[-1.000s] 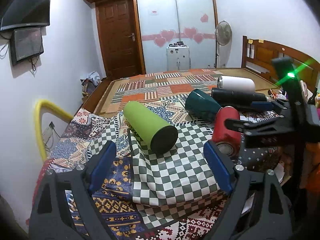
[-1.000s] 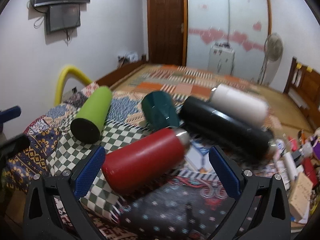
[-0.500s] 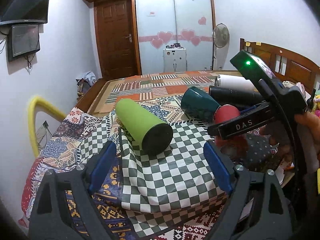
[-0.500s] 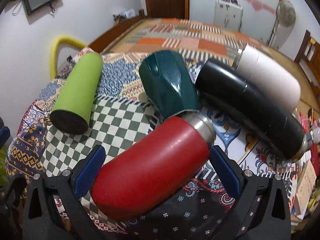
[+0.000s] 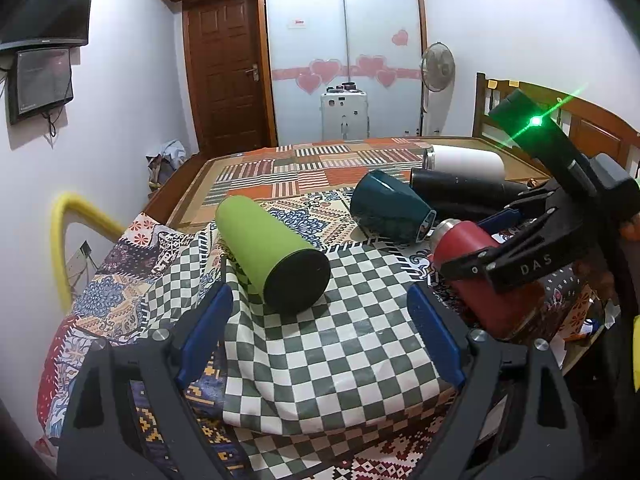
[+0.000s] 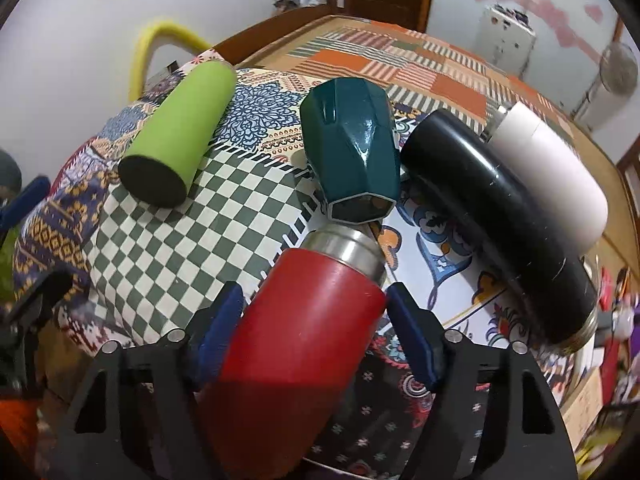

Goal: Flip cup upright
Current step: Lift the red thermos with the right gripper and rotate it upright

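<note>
Bedroom; patchwork-covered worktop point(image 6: 152, 248) carrying five toppled vessels. Right claw point(image 6: 312, 332) straddles the red steel-necked flask point(image 6: 304, 320), pads beside it, contact unclear. Left claw point(image 5: 320, 336) spread, empty. Risk: rounded wall slipping, or neck knocking the touching teal faceted cup point(image 6: 352, 156).

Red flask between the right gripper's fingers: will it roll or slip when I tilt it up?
The red flask is a smooth cylinder lying on its side on soft cloth, so it would probably roll if released. The right gripper closes around its body; the glossy surface may slip. Its steel neck suggests metal, possibly heavy.
</note>
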